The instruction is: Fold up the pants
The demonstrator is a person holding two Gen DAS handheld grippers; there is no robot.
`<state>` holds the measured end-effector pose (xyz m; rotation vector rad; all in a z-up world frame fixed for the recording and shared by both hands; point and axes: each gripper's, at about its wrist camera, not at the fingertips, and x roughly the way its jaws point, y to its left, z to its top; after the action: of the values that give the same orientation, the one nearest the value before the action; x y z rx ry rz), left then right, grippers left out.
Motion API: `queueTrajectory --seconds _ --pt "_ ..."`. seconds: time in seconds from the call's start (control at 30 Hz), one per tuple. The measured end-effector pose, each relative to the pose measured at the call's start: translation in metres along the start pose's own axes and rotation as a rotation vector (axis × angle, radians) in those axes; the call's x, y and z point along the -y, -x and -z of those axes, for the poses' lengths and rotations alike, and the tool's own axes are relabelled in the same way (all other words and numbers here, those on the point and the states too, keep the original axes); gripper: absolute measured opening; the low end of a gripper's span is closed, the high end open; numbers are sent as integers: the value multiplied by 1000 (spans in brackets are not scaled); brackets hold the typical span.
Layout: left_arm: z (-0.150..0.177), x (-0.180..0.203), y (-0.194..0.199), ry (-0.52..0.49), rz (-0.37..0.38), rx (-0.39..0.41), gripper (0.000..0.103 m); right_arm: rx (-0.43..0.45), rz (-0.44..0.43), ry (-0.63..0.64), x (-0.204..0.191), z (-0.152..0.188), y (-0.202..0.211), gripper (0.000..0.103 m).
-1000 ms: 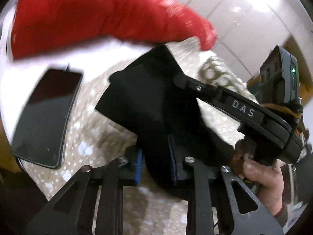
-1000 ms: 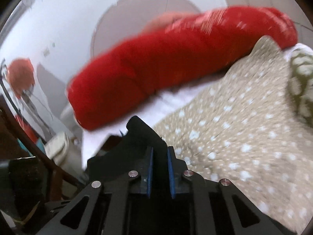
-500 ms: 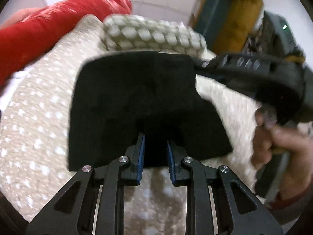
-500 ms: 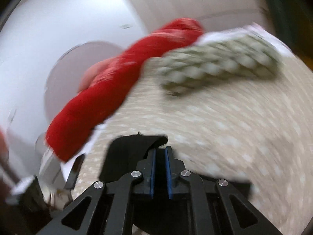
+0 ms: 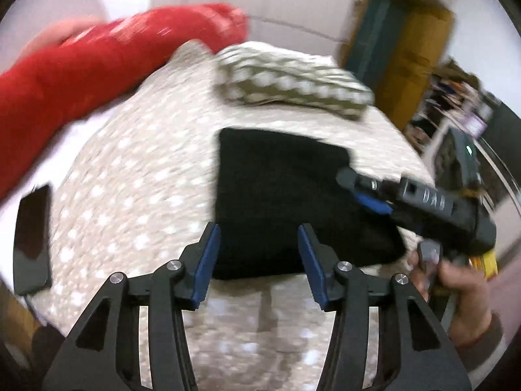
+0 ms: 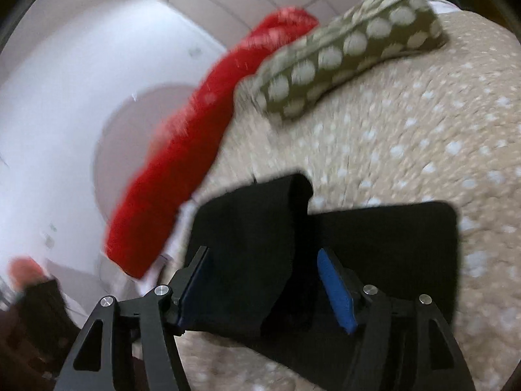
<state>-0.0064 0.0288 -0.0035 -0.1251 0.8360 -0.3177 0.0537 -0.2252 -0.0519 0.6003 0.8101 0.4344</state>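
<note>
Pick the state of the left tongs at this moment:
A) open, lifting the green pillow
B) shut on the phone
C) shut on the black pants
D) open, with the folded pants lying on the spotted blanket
D: the left tongs stand spread apart, gripping nothing, and the folded black pants lie flat on the spotted blanket.
</note>
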Motion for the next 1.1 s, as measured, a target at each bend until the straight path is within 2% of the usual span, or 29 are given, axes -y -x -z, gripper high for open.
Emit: queueTrajectory --seconds 0.07,0.1,0.13,0.2,0.37,0.43,0.6,0.63,0.7,0.73,0.83,0.97,1.07,1.1 --pt "0 -11 -6 40 -2 -13 49 12 56 56 -10 5 -14 48" --pt "0 -16 -5 55 -17 -15 49 11 48 74 -14 6 -17 28" --pt "0 -19 -3 60 -29 -12 49 -3 19 74 -17 7 -21 15" --pt "-4 -20 2 59 -41 6 49 16 -42 84 -27 8 -11 13" --pt "-11 -13 15 45 -41 52 49 121 -17 170 -39 5 52 12" --pt "-10 -6 6 34 -38 36 49 133 79 175 -27 5 74 12" --pt "-5 18 -24 -11 -39 -44 49 64 405 124 24 10 64 11" --pt "-4 22 -27 -26 -44 -52 49 49 438 110 32 12 66 11" --pt "-7 28 -26 -54 -59 -34 49 75 364 87 37 14 78 11" --pt "-9 29 -27 -57 -66 -29 49 115 340 86 31 13 90 12" --pt "-21 29 -30 -53 -74 -15 49 159 302 153 6 5 101 12" --pt "-41 35 -45 -72 -113 5 49 98 205 244 -30 0 73 12" --pt "-50 35 -66 -75 -142 -22 49 59 205 253 -35 0 44 12" --pt "-51 34 -74 -75 -156 -38 49 43 229 261 -34 -2 34 12"
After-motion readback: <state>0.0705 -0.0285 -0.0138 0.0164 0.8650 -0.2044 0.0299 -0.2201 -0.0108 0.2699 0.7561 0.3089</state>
